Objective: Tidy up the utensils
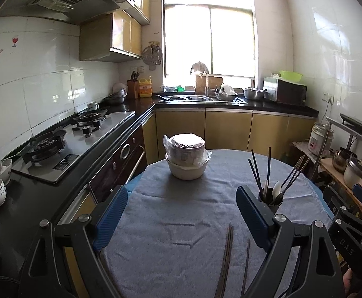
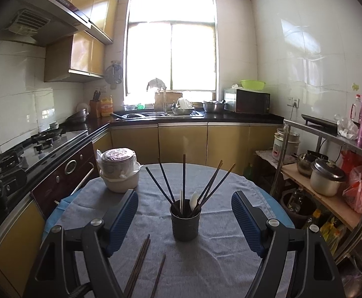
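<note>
A dark utensil holder [image 2: 185, 221] stands on the round table's grey cloth [image 2: 205, 260], with several chopsticks and a white spoon [image 2: 193, 200] upright in it. The same holder [image 1: 270, 200] shows at the right of the left wrist view. Three loose brown chopsticks [image 2: 141, 263] lie flat on the cloth near the front; in the left wrist view these chopsticks [image 1: 226, 255] lie close to the right finger. My left gripper [image 1: 182, 217] is open above the cloth with nothing between its fingers. My right gripper [image 2: 184, 222] is open, and the holder appears between its fingers, untouched.
A stack of white bowls in a plastic bag [image 1: 187, 157] sits at the table's far side. A gas stove [image 1: 64, 144] and black counter run along the left. A metal rack [image 2: 330, 173] with pots and a red bag stands on the right.
</note>
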Demonstrator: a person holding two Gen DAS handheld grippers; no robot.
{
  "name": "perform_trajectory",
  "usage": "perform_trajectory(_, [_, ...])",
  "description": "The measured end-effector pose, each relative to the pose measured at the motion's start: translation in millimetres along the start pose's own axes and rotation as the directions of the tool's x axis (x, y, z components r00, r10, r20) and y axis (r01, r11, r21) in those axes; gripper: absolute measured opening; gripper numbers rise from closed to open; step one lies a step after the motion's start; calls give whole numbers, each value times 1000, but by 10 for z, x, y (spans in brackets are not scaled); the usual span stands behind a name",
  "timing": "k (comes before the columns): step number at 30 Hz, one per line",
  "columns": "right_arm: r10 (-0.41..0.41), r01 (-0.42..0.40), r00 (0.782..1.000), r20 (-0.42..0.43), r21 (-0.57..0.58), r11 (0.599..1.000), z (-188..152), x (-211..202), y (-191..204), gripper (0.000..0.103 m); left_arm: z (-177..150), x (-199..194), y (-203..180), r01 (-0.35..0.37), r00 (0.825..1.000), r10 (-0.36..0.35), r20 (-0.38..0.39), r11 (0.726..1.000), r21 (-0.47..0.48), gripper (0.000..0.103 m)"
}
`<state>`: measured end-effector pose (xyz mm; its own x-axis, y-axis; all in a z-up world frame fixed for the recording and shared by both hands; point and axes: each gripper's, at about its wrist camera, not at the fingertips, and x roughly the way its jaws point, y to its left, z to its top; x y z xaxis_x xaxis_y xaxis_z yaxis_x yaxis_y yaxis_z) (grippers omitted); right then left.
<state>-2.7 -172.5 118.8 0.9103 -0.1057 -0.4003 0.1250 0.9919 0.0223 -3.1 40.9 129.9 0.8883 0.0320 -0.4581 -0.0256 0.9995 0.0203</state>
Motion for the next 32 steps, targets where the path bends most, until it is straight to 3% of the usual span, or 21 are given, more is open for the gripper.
perform_trajectory(32, [-34,36,998,-48,46,998,-66,256,-55,80,0,347,-35,61,997,-60,-43,998,22,89])
